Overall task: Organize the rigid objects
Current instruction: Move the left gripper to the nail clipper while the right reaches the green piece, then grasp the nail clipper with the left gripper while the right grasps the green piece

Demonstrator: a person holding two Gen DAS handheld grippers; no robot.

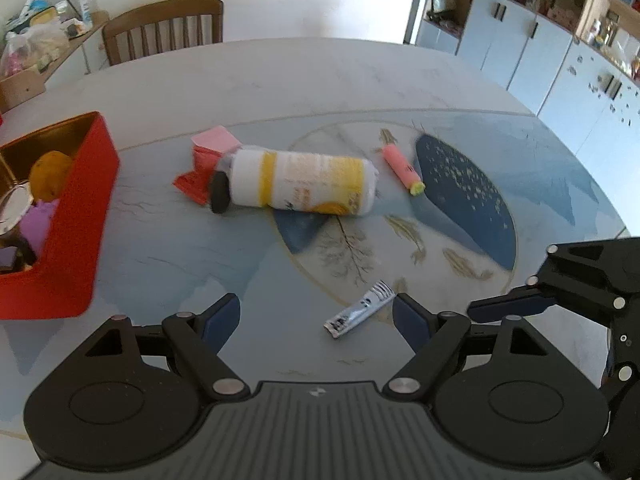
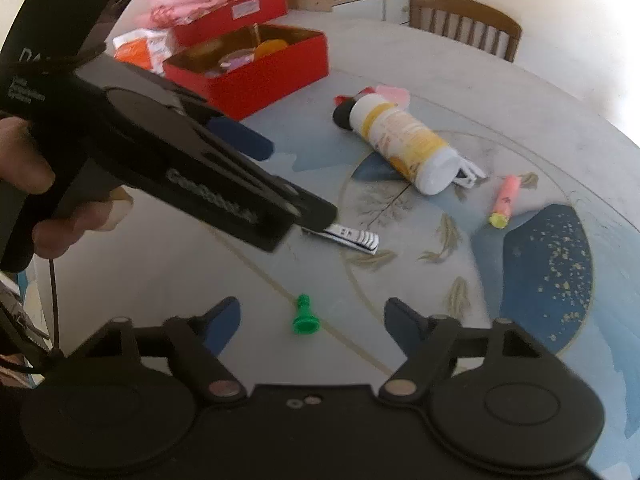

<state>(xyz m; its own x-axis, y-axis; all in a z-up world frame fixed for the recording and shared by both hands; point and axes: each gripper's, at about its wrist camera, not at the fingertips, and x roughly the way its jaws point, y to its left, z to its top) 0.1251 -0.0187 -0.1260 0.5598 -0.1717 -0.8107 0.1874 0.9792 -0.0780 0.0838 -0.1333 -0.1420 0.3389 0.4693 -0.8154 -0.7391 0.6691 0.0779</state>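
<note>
Partly done, by the look of it. Already in the red box on the table: an orange round thing, something purple and a shiny lid or tin – hard to tell which.

Still out on the table: 1 white and yellow bottle on its side, 1 pink and yellow marker, 1 silver nail clipper, 1 little green chess pawn, and a red and pink packet touching the bottle's black cap.

Left gripper spread wide and holding nothing, with the clipper just ahead between its tips. Right gripper spread wide too, empty, the pawn between its tips.

Hard to see: the far end of the clipper, hidden behind the left gripper in the right view – and the box cut off at the picture's edge in the left view. No pawn in the left view at all.
</note>
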